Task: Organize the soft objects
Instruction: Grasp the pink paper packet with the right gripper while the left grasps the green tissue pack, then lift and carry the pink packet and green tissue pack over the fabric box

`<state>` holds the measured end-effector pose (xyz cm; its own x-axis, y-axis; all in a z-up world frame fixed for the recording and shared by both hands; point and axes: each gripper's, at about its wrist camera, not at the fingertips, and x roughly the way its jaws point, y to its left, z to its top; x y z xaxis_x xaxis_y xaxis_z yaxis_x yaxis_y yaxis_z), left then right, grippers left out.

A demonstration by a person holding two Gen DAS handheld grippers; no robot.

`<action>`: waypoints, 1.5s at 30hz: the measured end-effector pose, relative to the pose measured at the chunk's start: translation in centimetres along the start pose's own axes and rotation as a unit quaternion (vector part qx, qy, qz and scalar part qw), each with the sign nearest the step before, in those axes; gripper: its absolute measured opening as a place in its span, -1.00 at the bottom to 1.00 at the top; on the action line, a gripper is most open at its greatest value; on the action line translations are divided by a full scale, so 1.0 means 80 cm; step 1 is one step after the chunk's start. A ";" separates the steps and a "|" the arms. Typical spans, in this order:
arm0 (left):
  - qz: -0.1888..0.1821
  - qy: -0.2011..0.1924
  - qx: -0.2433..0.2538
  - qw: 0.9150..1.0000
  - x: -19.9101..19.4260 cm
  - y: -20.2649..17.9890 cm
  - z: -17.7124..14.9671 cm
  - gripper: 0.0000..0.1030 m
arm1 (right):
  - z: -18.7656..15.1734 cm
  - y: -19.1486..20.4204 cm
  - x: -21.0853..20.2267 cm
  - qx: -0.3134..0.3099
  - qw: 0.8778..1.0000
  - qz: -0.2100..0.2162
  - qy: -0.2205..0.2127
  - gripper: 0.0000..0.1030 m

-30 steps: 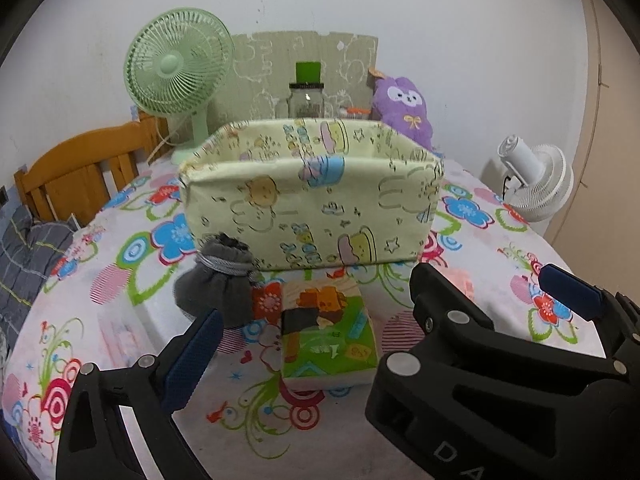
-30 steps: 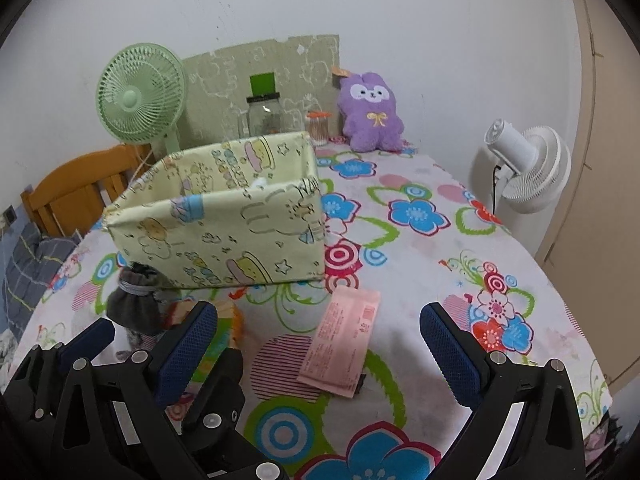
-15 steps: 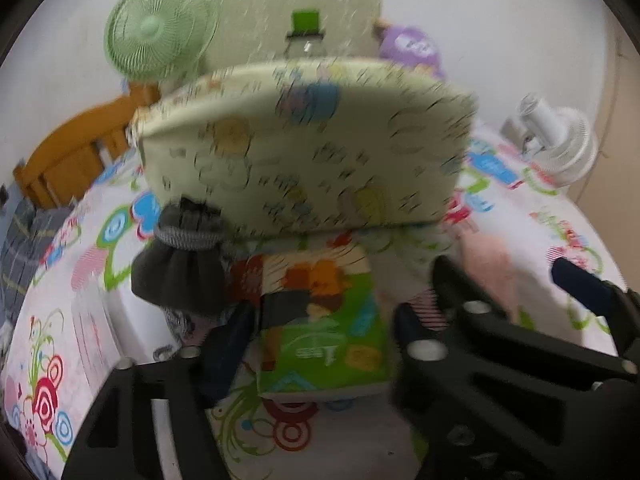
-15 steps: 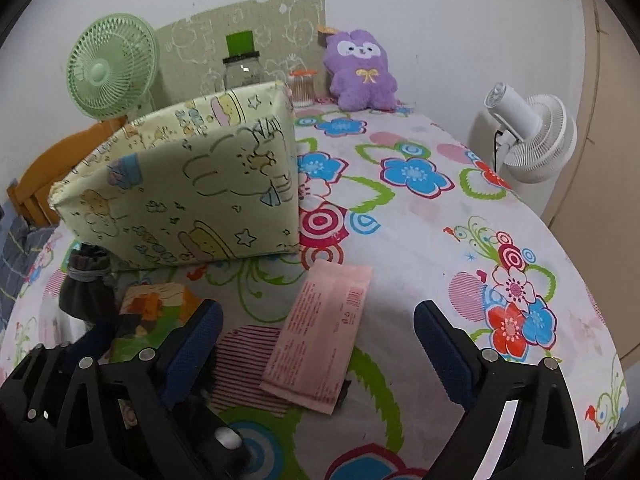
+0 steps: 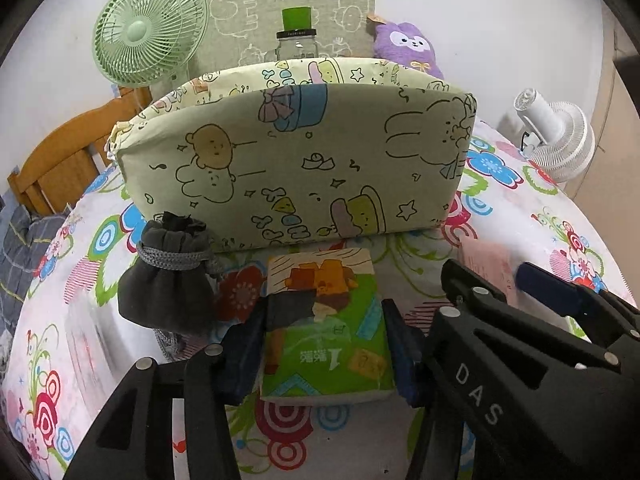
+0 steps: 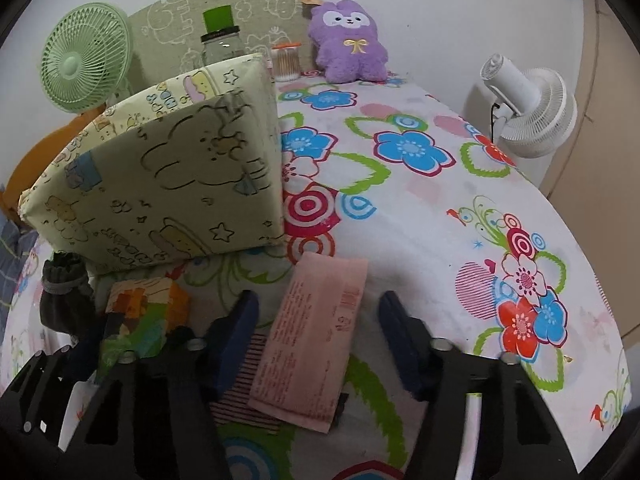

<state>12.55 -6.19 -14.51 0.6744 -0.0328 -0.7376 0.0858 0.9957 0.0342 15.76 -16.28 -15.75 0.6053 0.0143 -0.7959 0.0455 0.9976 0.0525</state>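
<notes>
A green and cream tissue pack (image 5: 326, 322) lies on the flowered tablecloth in front of a pale yellow fabric bin (image 5: 296, 160). My left gripper (image 5: 324, 346) is shut on the tissue pack, blue pads pressed on both its sides. A grey drawstring pouch (image 5: 168, 276) stands just left of the pack. A pink flat packet (image 6: 316, 336) lies between the open fingers of my right gripper (image 6: 316, 340), which do not touch it. The fabric bin (image 6: 160, 184) and tissue pack (image 6: 144, 320) also show at left in the right wrist view.
A green desk fan (image 5: 150, 30), a glass jar with a green lid (image 5: 297, 38) and a purple plush rabbit (image 6: 350, 42) stand behind the bin by the wall. A white fan (image 6: 528, 108) stands off the table's right edge. A wooden chair (image 5: 56, 160) is at left.
Both grippers moved forward and down. The left one closed on the tissue pack. The right one narrowed around the pink packet.
</notes>
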 end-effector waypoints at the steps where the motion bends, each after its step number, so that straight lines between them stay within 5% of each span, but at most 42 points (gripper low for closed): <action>1: -0.001 0.001 -0.001 1.000 0.000 0.000 -0.001 0.09 | -0.001 0.002 -0.001 -0.002 1.000 0.001 -0.001 -0.06; 13: -0.018 0.004 -0.016 1.000 -0.013 0.009 -0.009 -0.01 | -0.009 0.010 -0.016 -0.006 1.000 0.012 -0.007 -0.18; 28: 0.010 -0.036 -0.023 0.999 -0.058 0.020 -0.017 -0.01 | -0.019 0.019 -0.062 -0.012 0.999 0.013 -0.039 -0.18; 45: 0.001 -0.075 -0.028 0.997 -0.119 0.027 -0.006 -0.01 | -0.010 0.028 -0.126 -0.008 0.996 0.030 -0.087 -0.18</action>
<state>5.97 -3.66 -7.74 0.7774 -0.0393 -0.6278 0.0468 0.9989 -0.0047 9.14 -14.16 -8.11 0.7353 0.0627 -0.6748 -0.0062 0.9963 0.0859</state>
